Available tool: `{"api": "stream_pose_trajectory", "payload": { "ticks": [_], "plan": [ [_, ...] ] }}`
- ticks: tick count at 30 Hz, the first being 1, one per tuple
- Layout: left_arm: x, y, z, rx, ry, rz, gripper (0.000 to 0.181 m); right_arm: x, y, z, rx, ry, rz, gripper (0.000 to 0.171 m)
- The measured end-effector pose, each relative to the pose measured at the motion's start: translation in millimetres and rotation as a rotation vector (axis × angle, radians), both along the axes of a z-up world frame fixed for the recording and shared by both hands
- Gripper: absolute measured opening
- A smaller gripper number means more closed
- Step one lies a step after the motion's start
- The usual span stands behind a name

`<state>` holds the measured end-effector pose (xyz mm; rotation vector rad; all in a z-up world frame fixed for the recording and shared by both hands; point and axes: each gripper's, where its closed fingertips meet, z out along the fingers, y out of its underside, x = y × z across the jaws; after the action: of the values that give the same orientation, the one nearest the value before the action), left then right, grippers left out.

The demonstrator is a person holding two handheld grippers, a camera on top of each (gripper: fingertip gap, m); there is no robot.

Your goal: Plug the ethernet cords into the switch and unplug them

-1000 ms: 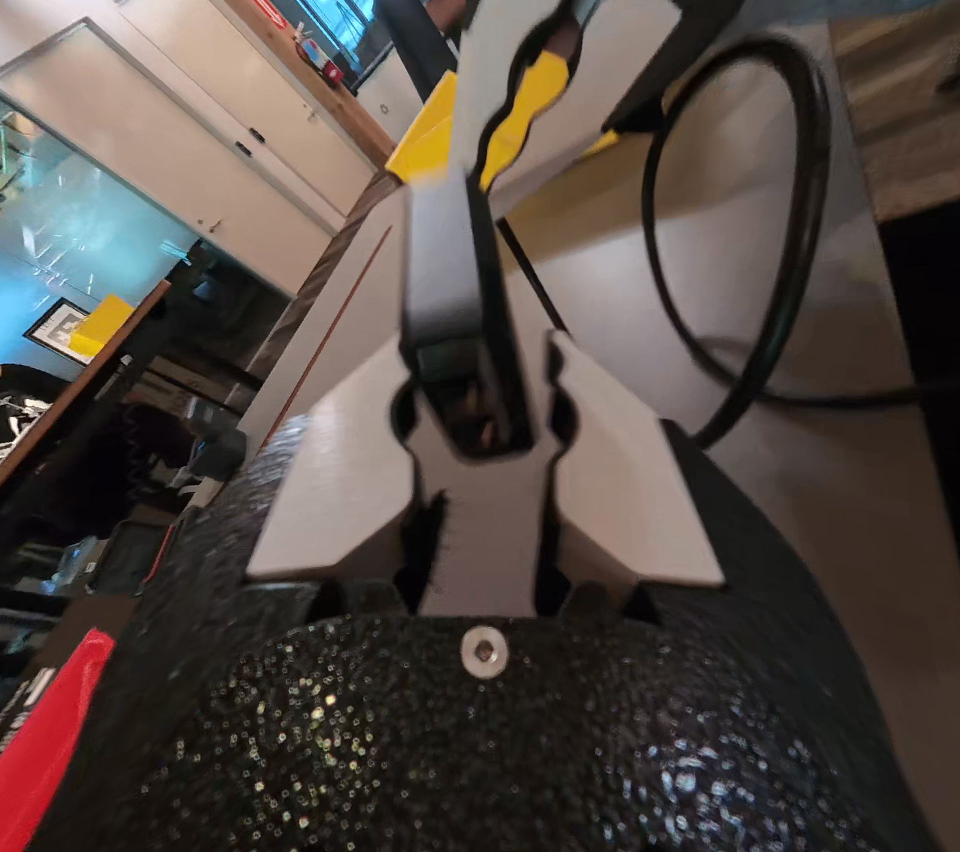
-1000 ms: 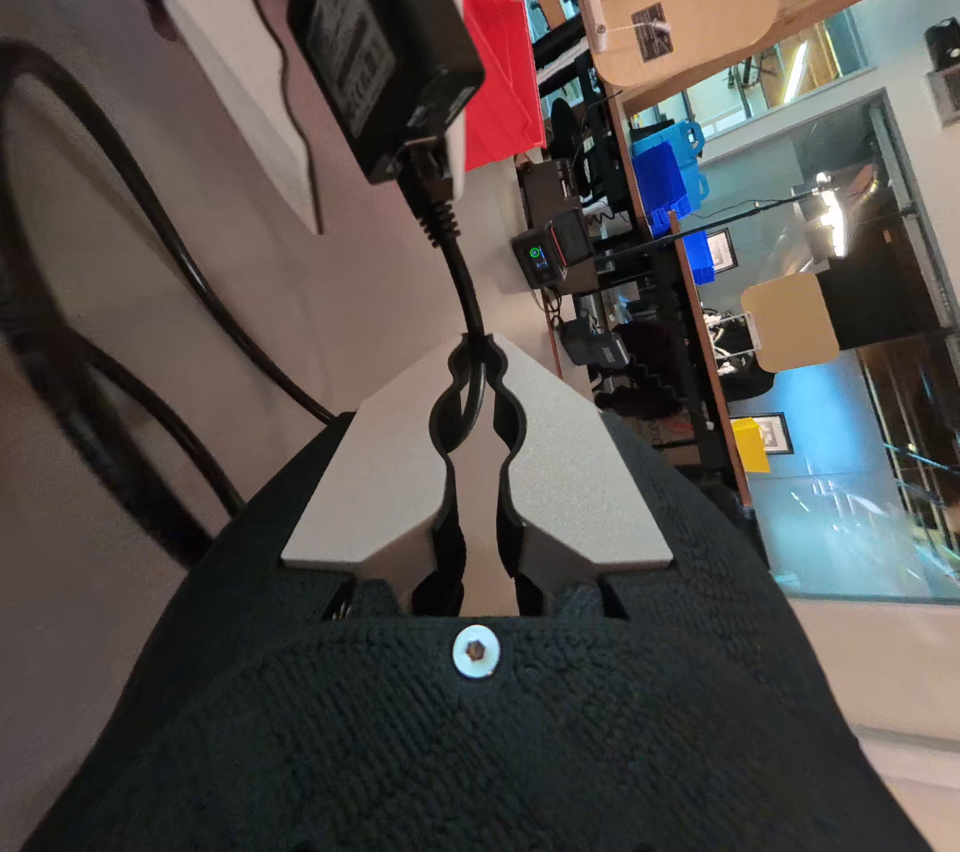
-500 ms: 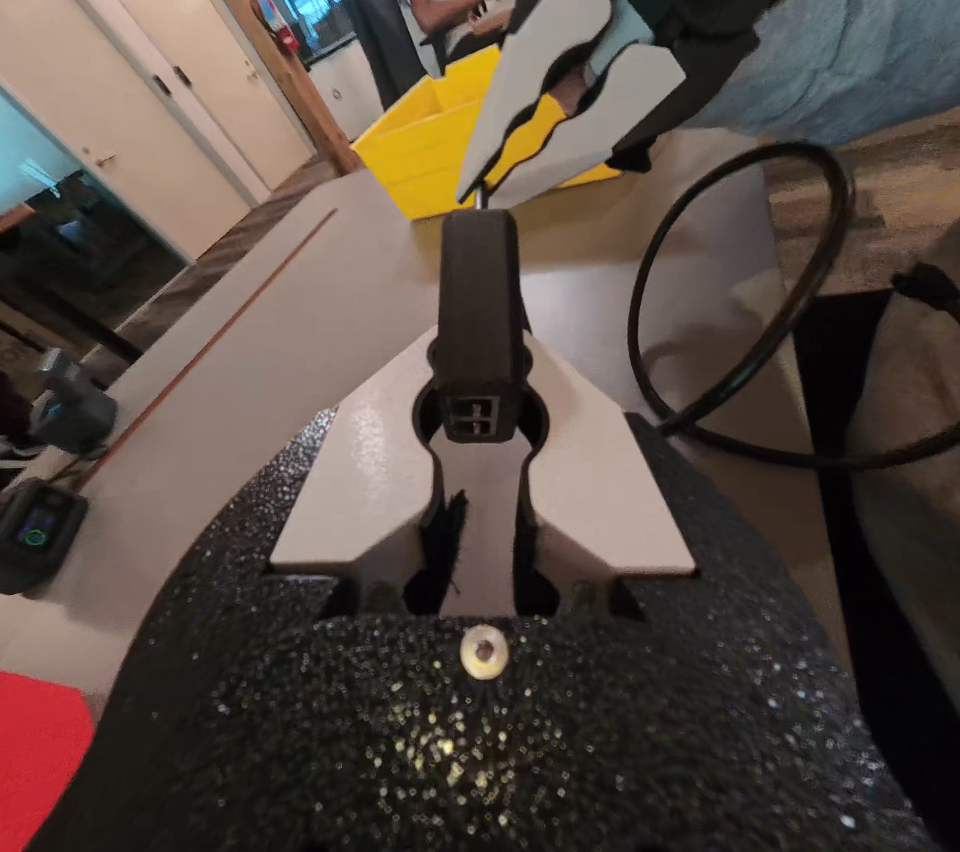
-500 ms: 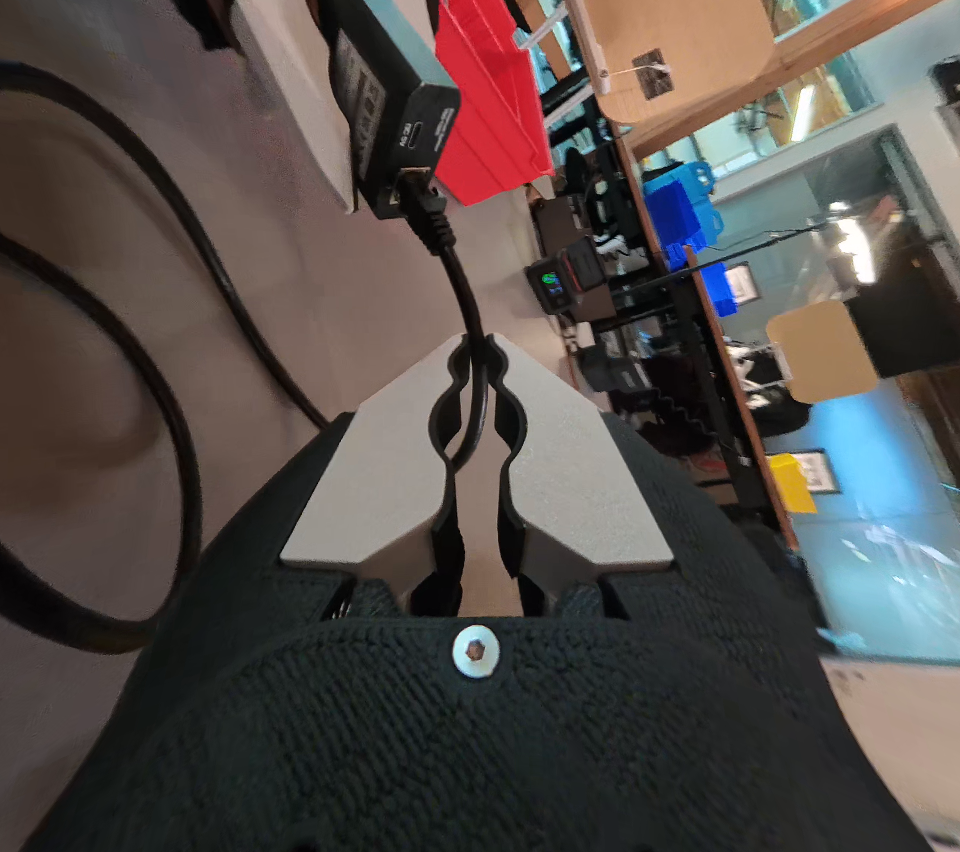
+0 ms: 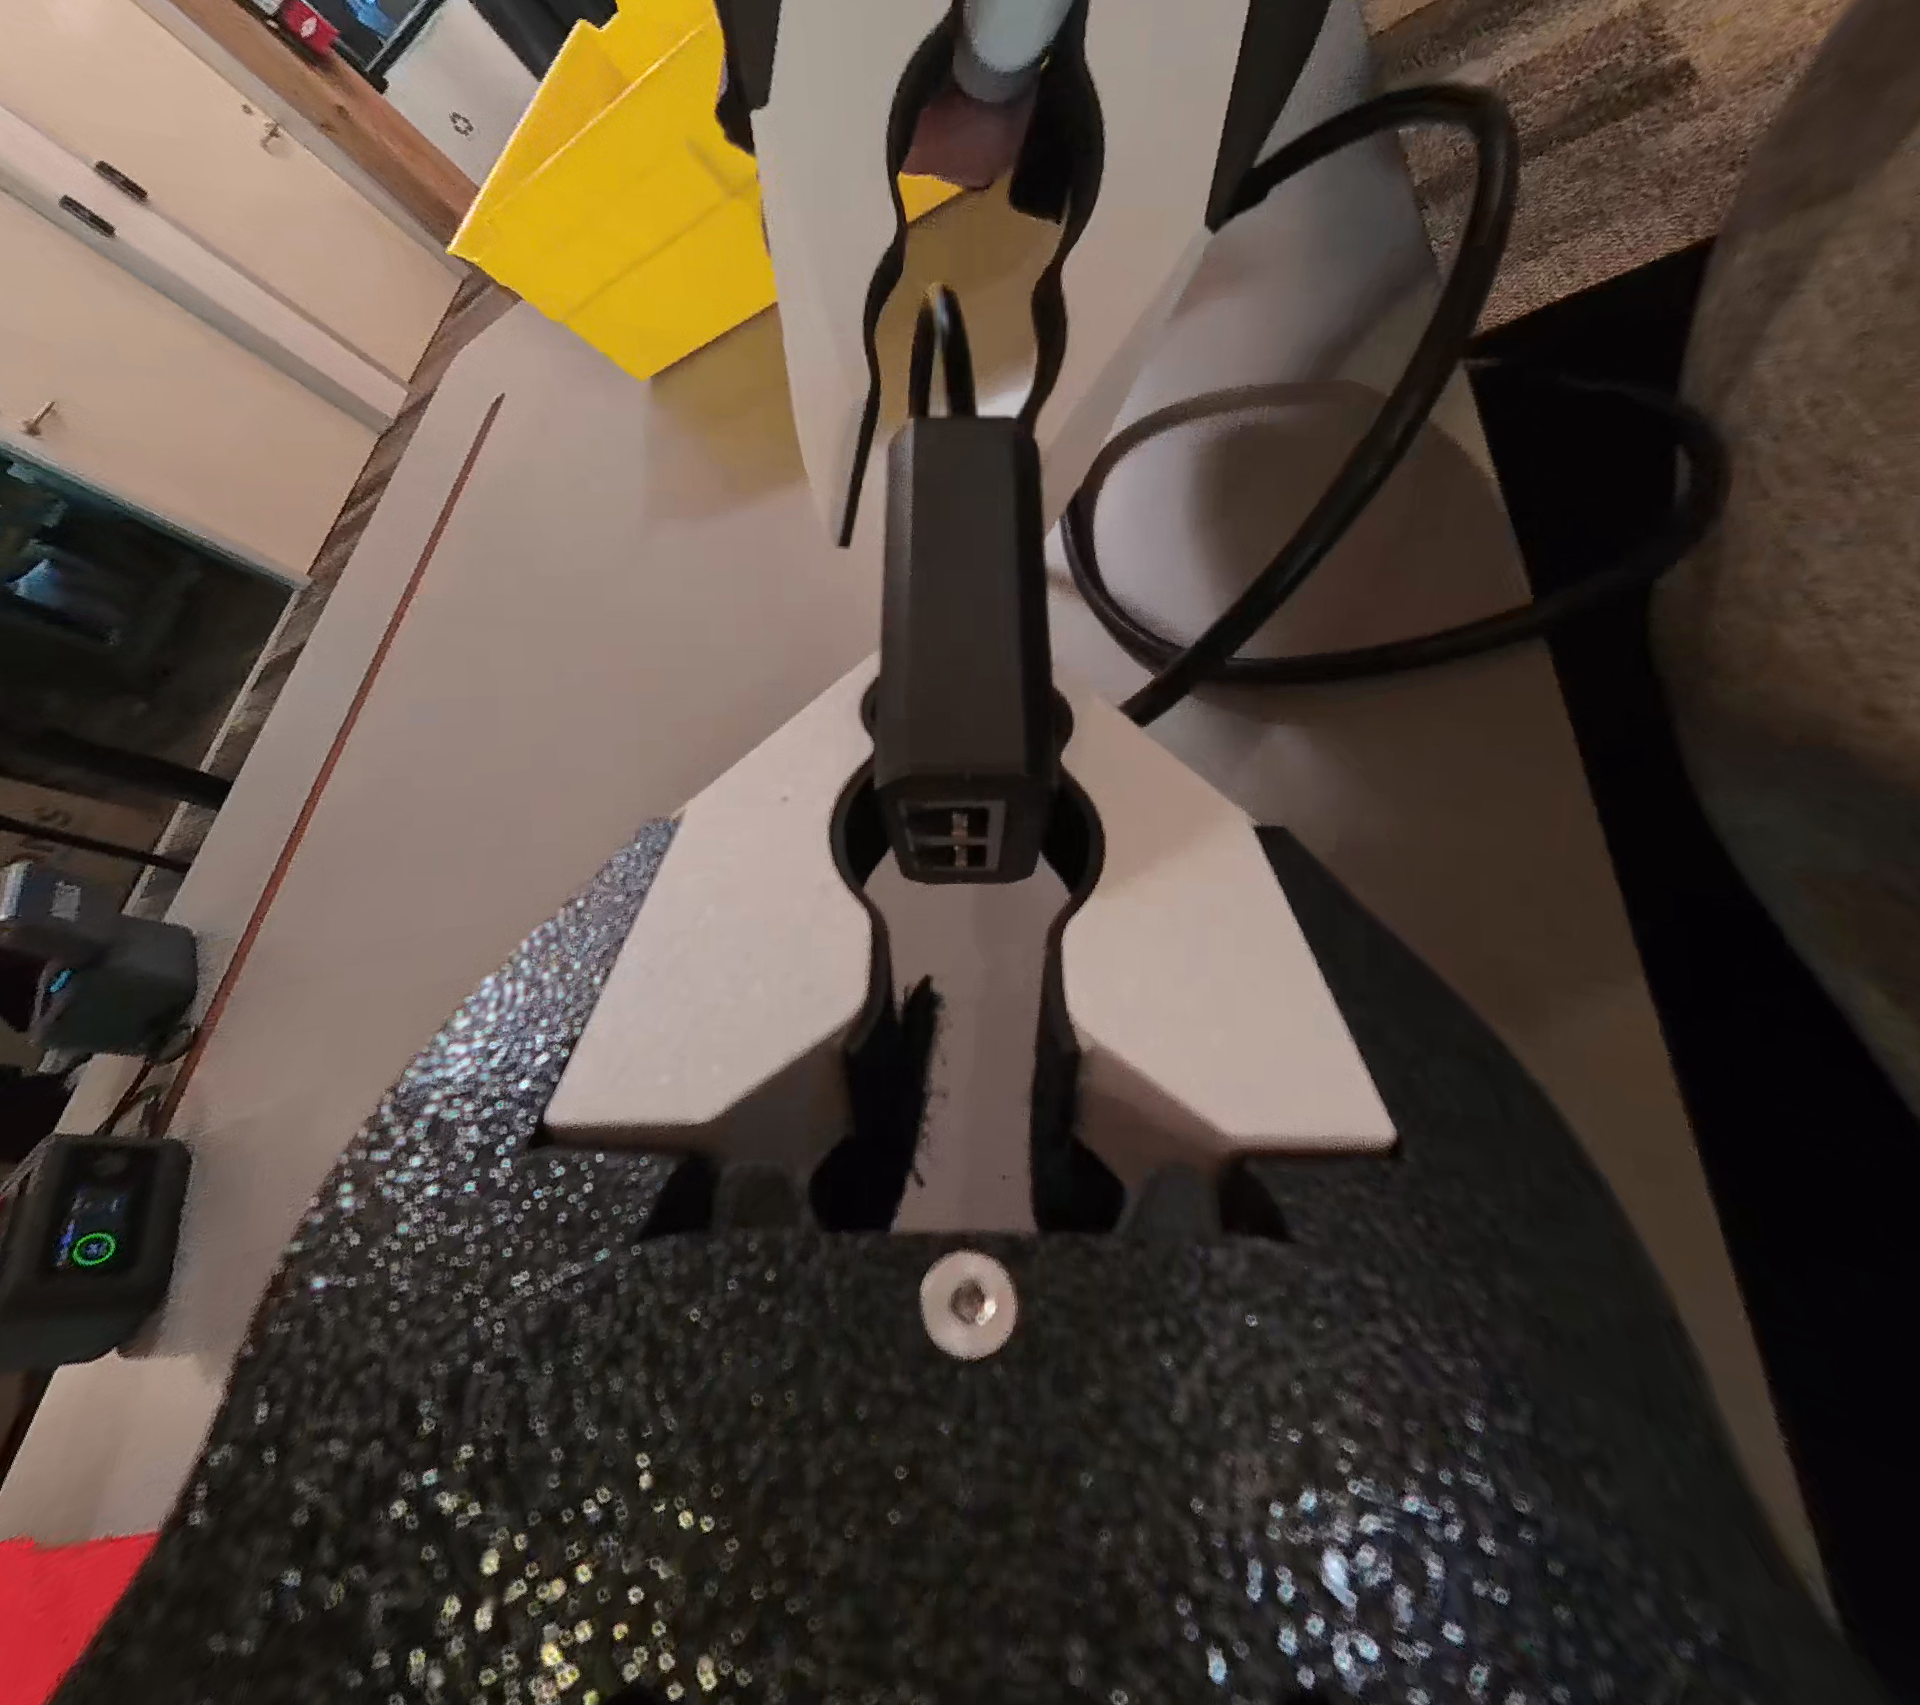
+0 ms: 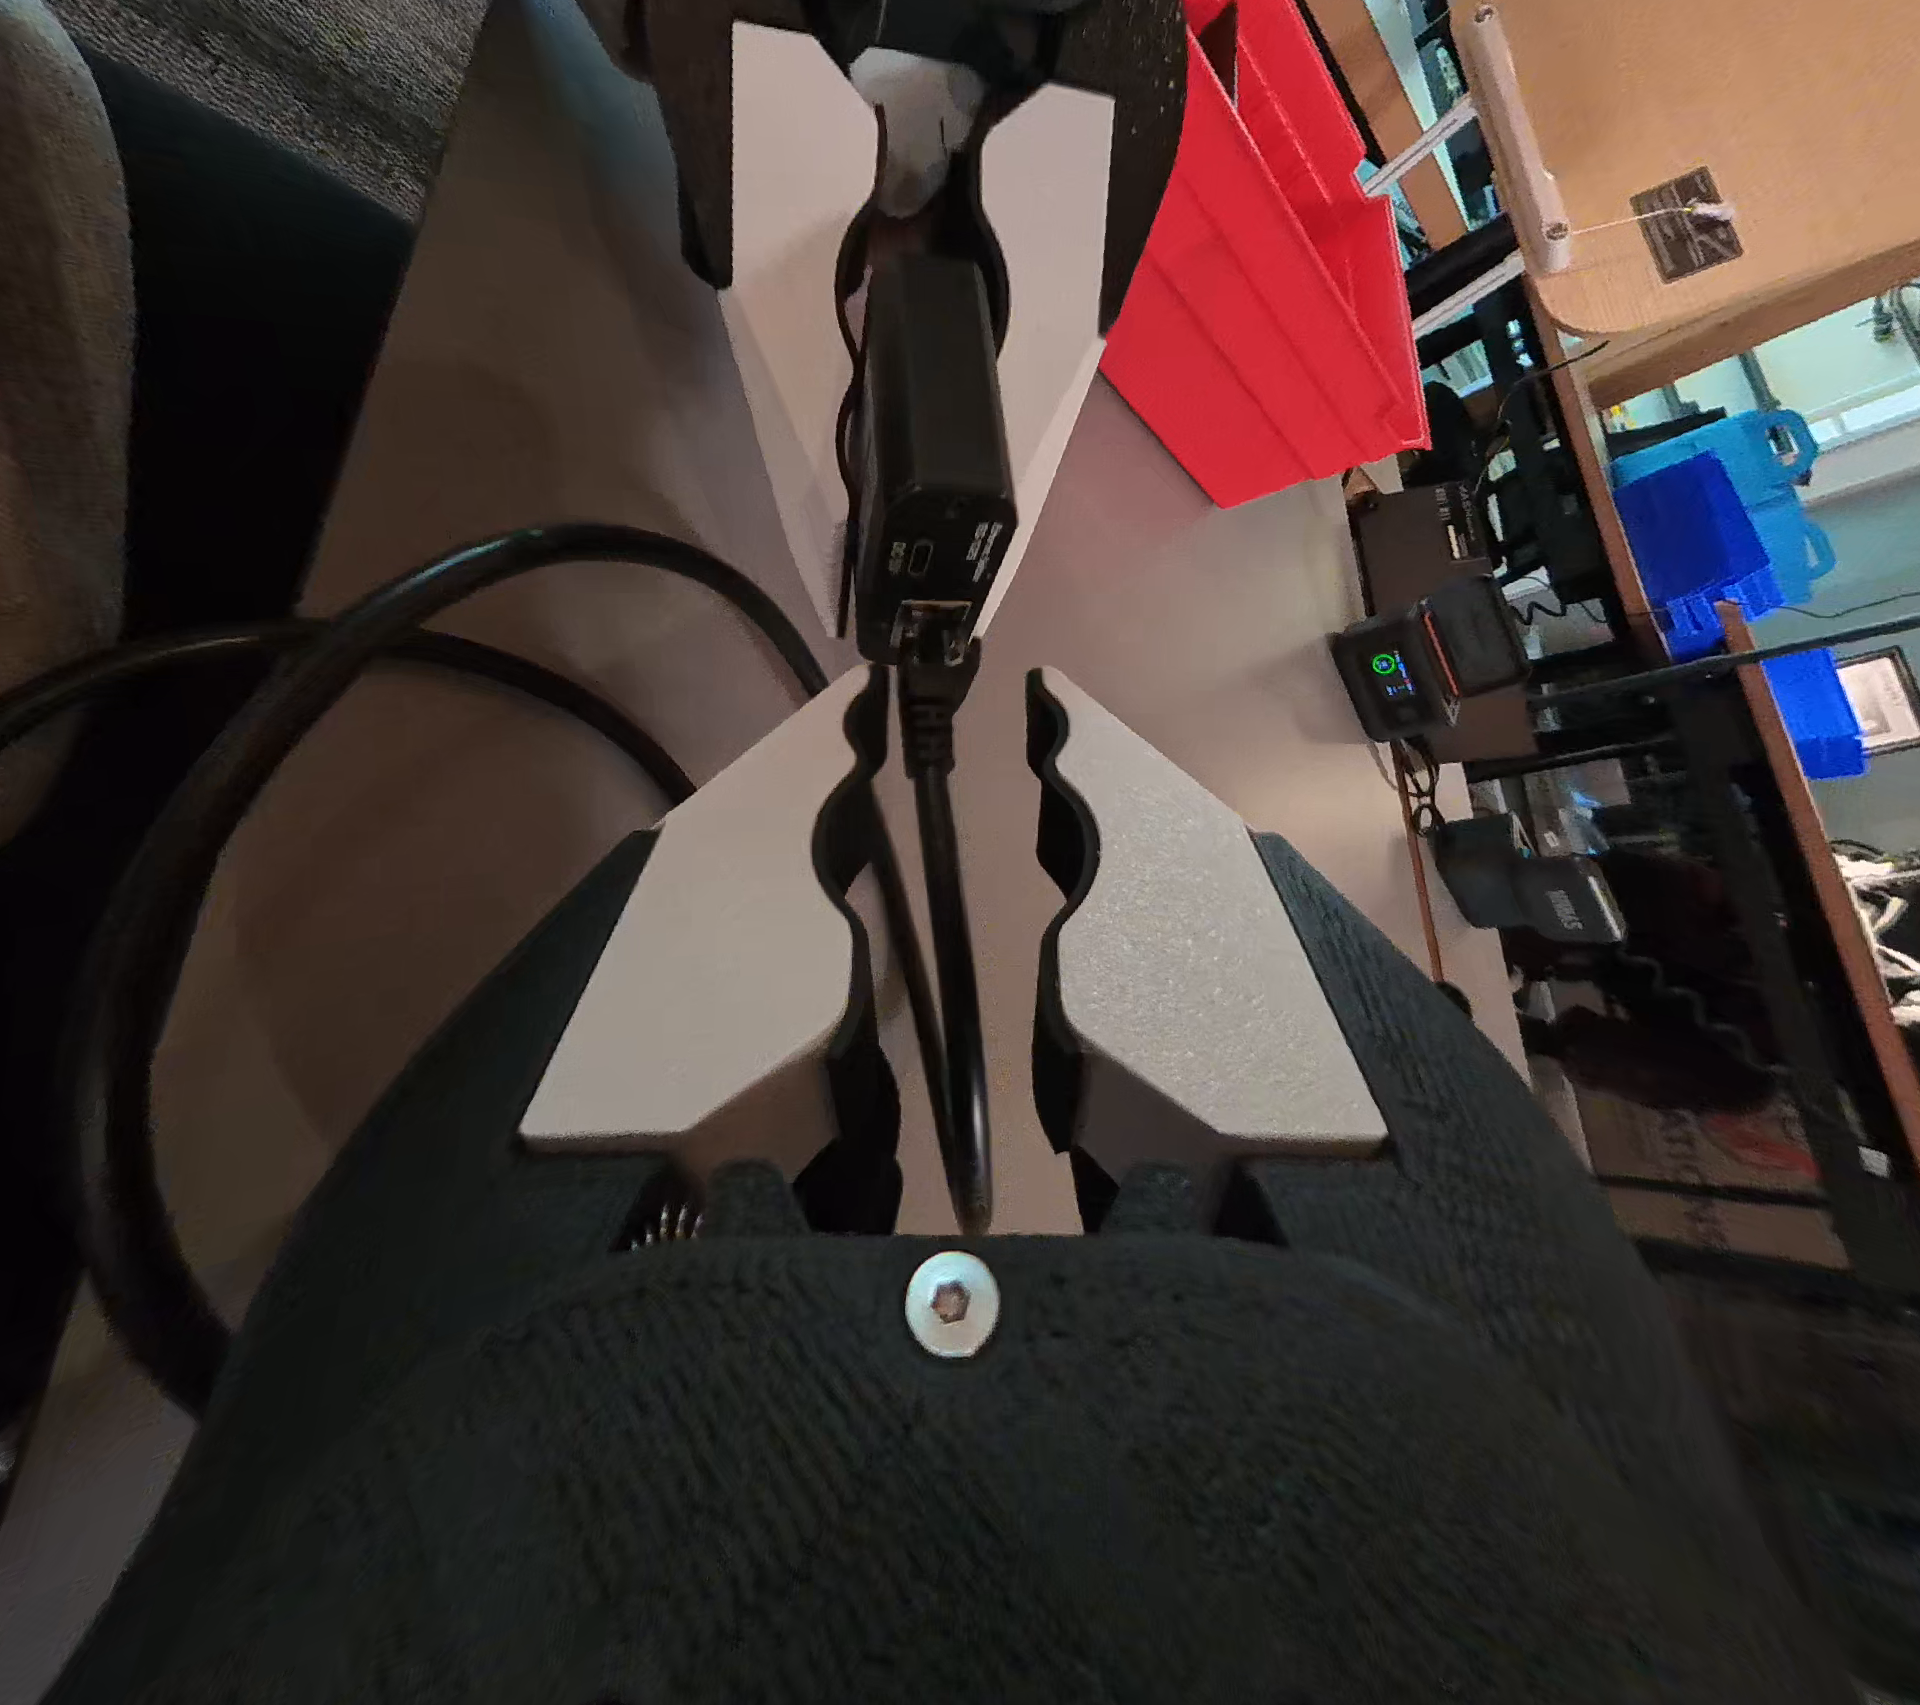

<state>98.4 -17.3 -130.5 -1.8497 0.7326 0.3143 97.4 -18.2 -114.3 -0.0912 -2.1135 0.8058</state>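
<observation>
My left gripper (image 5: 966,705) is shut on the near end of a small black switch (image 5: 961,575) and holds it above the pale table (image 5: 571,616), two empty ports facing me. In the right wrist view the switch (image 6: 930,408) points at me with a black ethernet plug (image 6: 930,668) seated in its end port. The plug's cord (image 6: 951,928) runs back between the fingers of my right gripper (image 6: 948,689). That gripper is open, with a clear gap beside the cord at the right pad. It also shows in the left wrist view (image 5: 951,377), open just behind the switch.
A yellow bin (image 5: 623,201) stands at the table's far end and a red bin (image 6: 1247,253) at the other. Black cable loops (image 5: 1403,512) lie on the table to the side. Small black devices with lit screens (image 5: 83,1240) (image 6: 1403,679) sit at the table edge. My left and right fingertips are right by each other.
My left gripper closed on the switch. My right gripper, shut on the cord until half a second ago, has opened and let it go. Both grippers swung to face each other.
</observation>
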Motion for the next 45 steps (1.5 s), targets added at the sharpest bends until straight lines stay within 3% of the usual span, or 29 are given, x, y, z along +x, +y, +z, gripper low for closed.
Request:
{"api": "stream_pose_trajectory", "payload": {
  "ticks": [6,24,28,38,41,45],
  "plan": [
    [-0.5,0.8,-2.9,-0.010,0.023,0.003,0.021,4.1,-3.5,-2.8,-0.021,-0.035,0.020,0.013],
    [2.2,0.7,-1.6,-0.009,-0.017,-0.007,0.021,6.2,-5.4,-2.1,-0.060,-0.062,0.017,0.012],
    [3.3,-0.4,1.9,-0.053,0.065,0.004,0.021,8.6,-5.4,-0.4,0.070,-0.012,0.024,0.011],
    [15.0,-9.6,-15.6,-0.248,0.425,-0.103,0.022,27.7,-10.4,-28.0,0.663,0.127,0.133,0.009],
    [17.8,-14.9,-16.9,-0.277,0.435,-0.144,0.022,31.7,-14.8,-30.4,0.739,0.151,0.152,0.008],
    [24.4,-23.5,-5.0,-0.268,0.298,-0.186,0.022,36.9,-24.0,-16.4,0.718,0.189,0.185,0.008]
  ]
}}
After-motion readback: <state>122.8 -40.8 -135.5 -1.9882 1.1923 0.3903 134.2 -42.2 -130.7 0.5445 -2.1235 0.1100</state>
